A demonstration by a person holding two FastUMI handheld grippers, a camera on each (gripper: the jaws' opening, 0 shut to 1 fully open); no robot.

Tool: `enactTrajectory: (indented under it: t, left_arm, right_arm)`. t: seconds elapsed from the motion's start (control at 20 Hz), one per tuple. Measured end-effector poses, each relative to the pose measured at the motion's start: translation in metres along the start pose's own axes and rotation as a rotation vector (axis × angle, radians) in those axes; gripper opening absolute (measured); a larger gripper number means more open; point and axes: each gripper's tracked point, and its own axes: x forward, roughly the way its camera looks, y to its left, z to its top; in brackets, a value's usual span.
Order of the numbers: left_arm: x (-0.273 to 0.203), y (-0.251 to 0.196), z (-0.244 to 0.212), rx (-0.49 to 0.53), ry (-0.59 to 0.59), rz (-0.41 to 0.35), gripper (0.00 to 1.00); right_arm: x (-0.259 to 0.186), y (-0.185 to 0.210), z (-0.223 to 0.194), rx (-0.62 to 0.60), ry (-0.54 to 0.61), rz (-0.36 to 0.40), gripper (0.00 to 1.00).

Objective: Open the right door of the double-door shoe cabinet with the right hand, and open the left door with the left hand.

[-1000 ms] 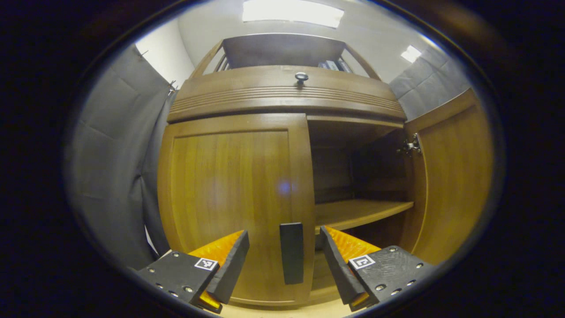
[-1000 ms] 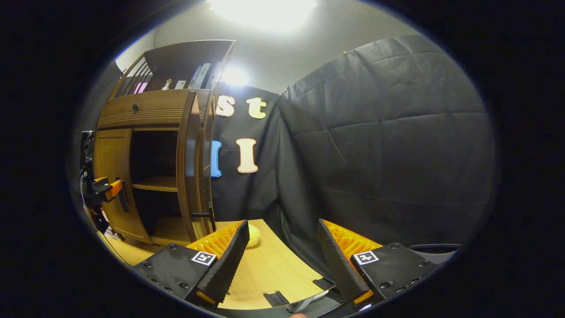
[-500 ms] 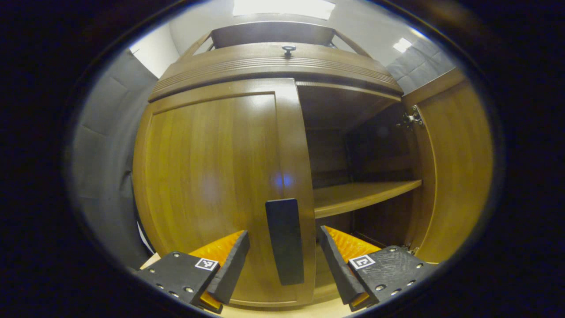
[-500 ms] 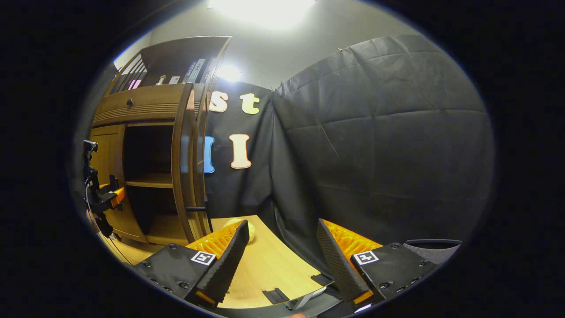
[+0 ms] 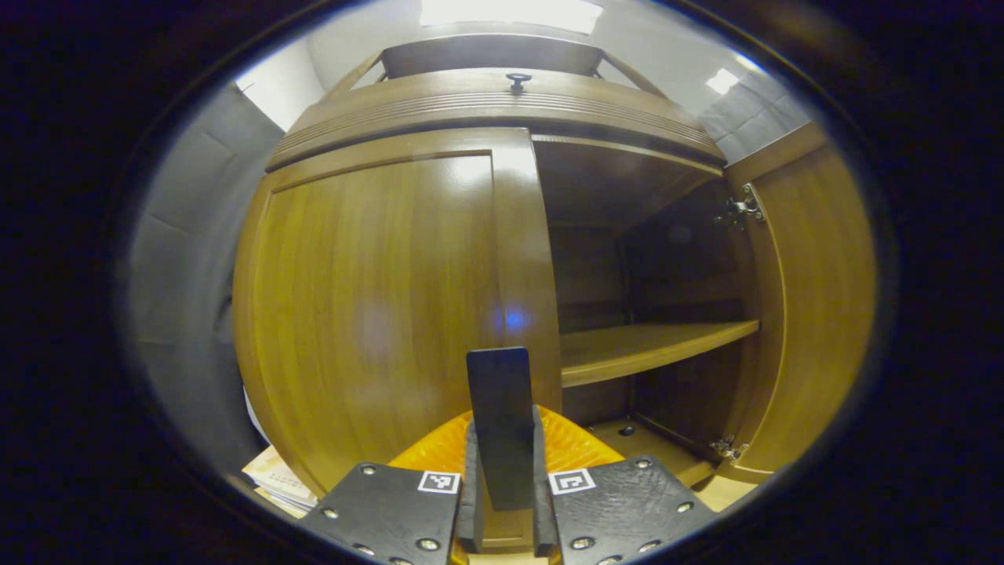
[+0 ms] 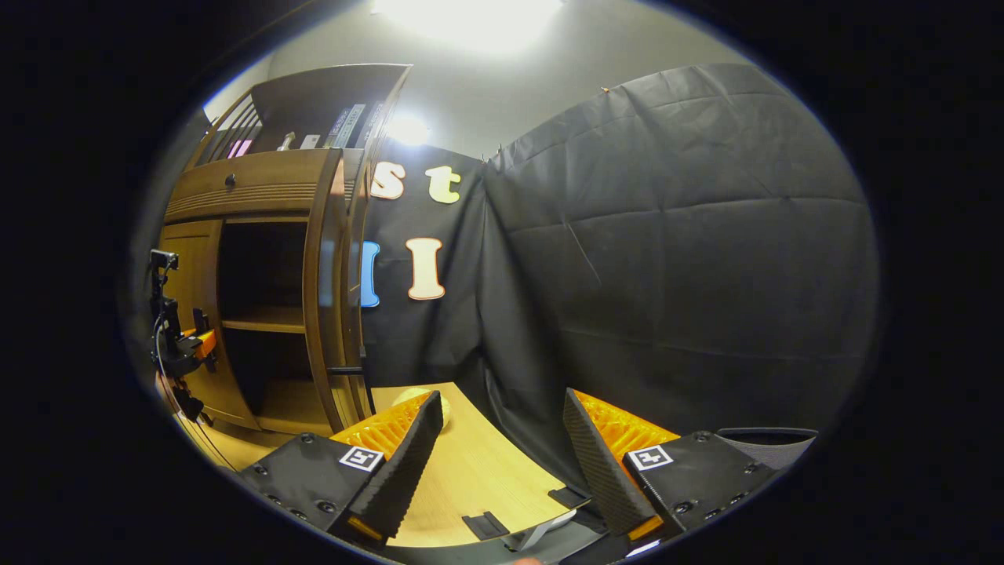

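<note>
The left door (image 5: pixel 376 314) of the cabinet (image 5: pixel 502 102) is shut, flat against the frame. The left hand-held gripper (image 5: pixel 503 479) is right up at it, its two fingers pressed in on either side of the dark upright handle (image 5: pixel 500 416) that sits at the door's inner edge. From the right gripper view, that same left hand-held gripper (image 6: pixel 196 343) is a small shape at the door's front.

Just right of the handle, the cabinet's right half stands open and dark, with one wooden shelf (image 5: pixel 651 349) across its middle. The right door (image 5: pixel 816 306) is swung well out, its inner face and hinge (image 5: pixel 737 210) showing. In the right gripper view it (image 6: pixel 329 290) appears nearly edge-on, with its own handle (image 6: pixel 345 370) sticking out low down.

Further right, the right hand-held gripper (image 6: pixel 496 455) hangs well away from the cabinet over a pale bench (image 6: pixel 471 471), its fingers wide apart and holding nothing. A small yellowish object (image 6: pixel 439 408) lies on the bench near the foot of the right door. Black cloth (image 6: pixel 667 259) covers the wall behind.
</note>
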Motion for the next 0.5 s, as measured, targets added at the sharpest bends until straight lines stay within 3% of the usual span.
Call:
enactTrajectory:
  t: [0.1,0.5]
  left_arm:
    - [0.000,0.000,-0.001,-0.008,0.020,0.011,0.24]
    - [-0.027,0.003,0.001,-0.027,0.036,0.031,0.24]
  right_arm:
    - [0.000,-0.002,0.000,0.000,0.001,0.003,0.97]
    - [-0.005,-0.007,0.001,0.014,-0.009,0.040,0.94]
